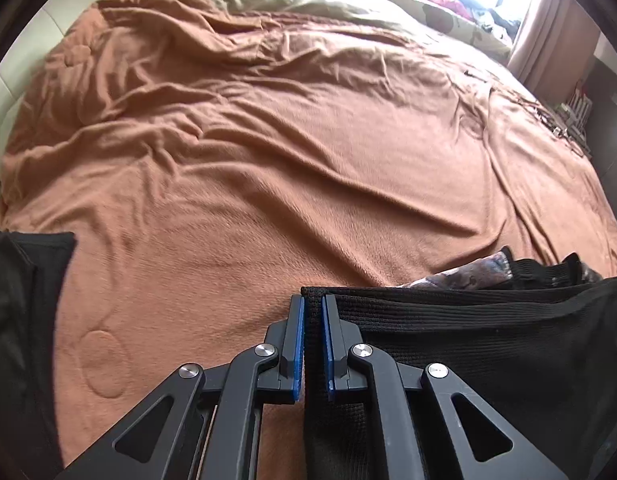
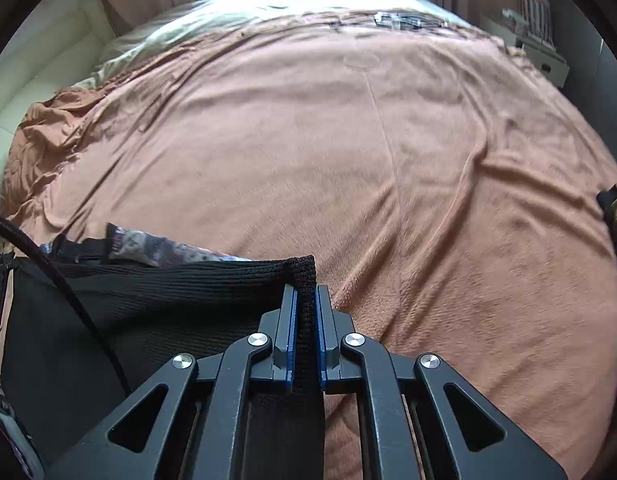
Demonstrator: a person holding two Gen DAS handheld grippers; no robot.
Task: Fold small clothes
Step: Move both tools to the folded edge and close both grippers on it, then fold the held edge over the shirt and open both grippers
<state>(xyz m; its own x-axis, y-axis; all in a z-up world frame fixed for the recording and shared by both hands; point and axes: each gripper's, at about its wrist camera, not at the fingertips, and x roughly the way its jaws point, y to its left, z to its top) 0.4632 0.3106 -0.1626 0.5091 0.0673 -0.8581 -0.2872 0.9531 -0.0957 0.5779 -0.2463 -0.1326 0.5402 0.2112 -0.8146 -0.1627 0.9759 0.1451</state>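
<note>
A black ribbed knit garment (image 1: pixel 488 344) is stretched between the two grippers above a rumpled orange blanket (image 1: pixel 268 160) covering a bed. The left gripper (image 1: pixel 313 312), blue-padded jaws narrowed, pinches the garment's top left corner; the right gripper (image 2: pixel 304 300) is clamped on the top right corner, fabric bunched between its jaws. Behind the garment's upper edge lies a patterned grey cloth (image 2: pixel 164 250). Only the left wrist view shows another black cloth (image 1: pixel 20 280) at the left margin; only the right wrist view shows a black cable (image 2: pixel 68 288) crossing the garment.
</note>
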